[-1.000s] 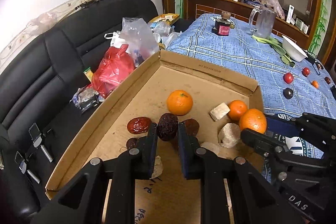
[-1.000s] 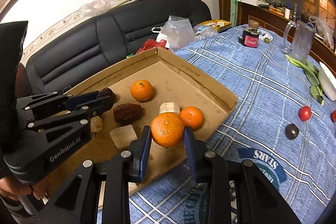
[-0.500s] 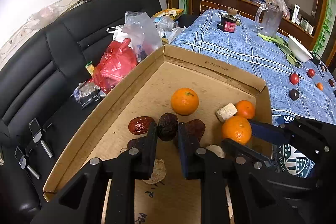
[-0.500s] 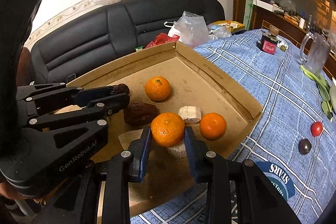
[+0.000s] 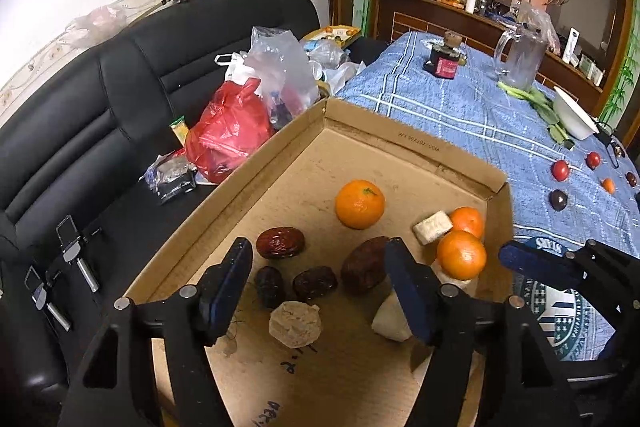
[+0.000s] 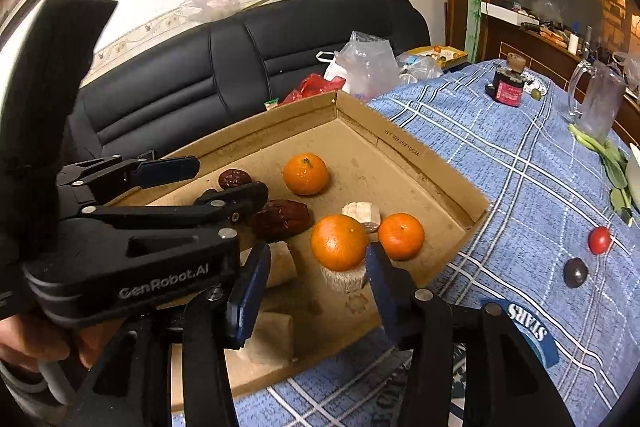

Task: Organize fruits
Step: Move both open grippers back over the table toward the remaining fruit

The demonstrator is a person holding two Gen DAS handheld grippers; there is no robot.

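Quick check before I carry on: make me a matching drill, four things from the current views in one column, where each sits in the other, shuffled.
Things:
1. nearest mandarin
2. red tomato
3. red plastic bag
4. dark jar

Places:
A. on the black sofa, beside the cardboard tray
B. far end of the blue cloth, near the glass mug
C. perched on a pale block inside the tray
D. on the blue cloth, outside the tray, next to a dark round fruit

Pairs: 1-C, 2-D, 3-A, 4-B
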